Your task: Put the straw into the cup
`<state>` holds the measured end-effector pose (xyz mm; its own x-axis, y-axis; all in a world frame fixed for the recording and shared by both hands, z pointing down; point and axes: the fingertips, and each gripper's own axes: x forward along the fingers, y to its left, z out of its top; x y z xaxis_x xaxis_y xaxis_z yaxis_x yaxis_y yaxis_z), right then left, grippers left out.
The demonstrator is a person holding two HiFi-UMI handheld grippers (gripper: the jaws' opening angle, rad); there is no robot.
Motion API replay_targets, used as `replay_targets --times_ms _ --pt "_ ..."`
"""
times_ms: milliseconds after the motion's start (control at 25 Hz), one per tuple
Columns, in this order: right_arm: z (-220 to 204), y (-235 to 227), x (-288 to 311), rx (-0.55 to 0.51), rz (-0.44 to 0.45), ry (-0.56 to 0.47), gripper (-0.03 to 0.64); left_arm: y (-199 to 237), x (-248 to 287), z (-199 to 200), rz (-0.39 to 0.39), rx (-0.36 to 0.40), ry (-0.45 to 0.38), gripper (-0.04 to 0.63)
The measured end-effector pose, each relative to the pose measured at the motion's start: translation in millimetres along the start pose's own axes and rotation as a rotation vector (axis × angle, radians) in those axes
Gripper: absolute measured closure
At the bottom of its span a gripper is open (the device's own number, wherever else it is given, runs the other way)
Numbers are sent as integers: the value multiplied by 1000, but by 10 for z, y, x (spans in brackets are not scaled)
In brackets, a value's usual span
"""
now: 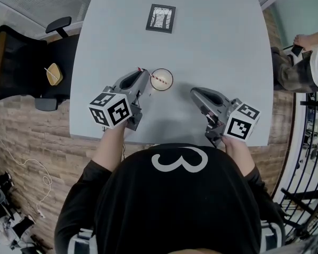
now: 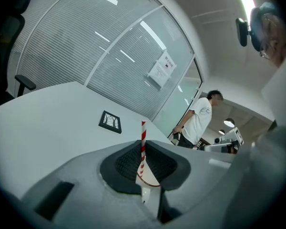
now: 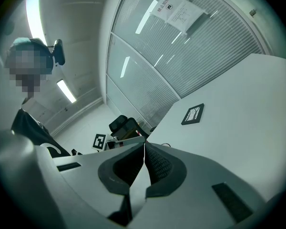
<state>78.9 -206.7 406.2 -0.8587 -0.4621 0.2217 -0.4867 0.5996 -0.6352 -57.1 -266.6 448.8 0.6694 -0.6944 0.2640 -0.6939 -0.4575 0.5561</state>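
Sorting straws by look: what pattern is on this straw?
The straw has red and white spiral stripes, clearest in the left gripper view.

The left tool point(image 2: 143, 149), clamped on the straw point(image 2: 143, 131), hides most of the cup point(image 2: 147, 178) in its own view (only a rim arc shows). The head view's right edge cuts off a person point(image 1: 299, 70).

Black top point(image 1: 185, 210) with white marking below the collar. The left gripper point(image 1: 144, 75) and right gripper point(image 1: 194, 92) have grey shells and black-and-white marker cubes point(image 1: 110, 110).
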Motion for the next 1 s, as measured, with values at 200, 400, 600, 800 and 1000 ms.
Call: replay_targets --times_ms 200,400,600,800,1000 --pt "-27 10 14 2 0 8 601 51 -26 0 2 -24 -6 559" --pt "-17 -6 17 4 2 11 601 64 -8 2 -11 -50 -4 559" --pt "-75 30 32 4 5 18 601 87 -39 -69 -8 -59 7 558" --pt "-98 32 33 6 2 27 601 115 -57 -85 -5 -79 0 558" --pt "-97 108 50 -2 5 33 601 118 -119 -74 -4 -74 -5 550"
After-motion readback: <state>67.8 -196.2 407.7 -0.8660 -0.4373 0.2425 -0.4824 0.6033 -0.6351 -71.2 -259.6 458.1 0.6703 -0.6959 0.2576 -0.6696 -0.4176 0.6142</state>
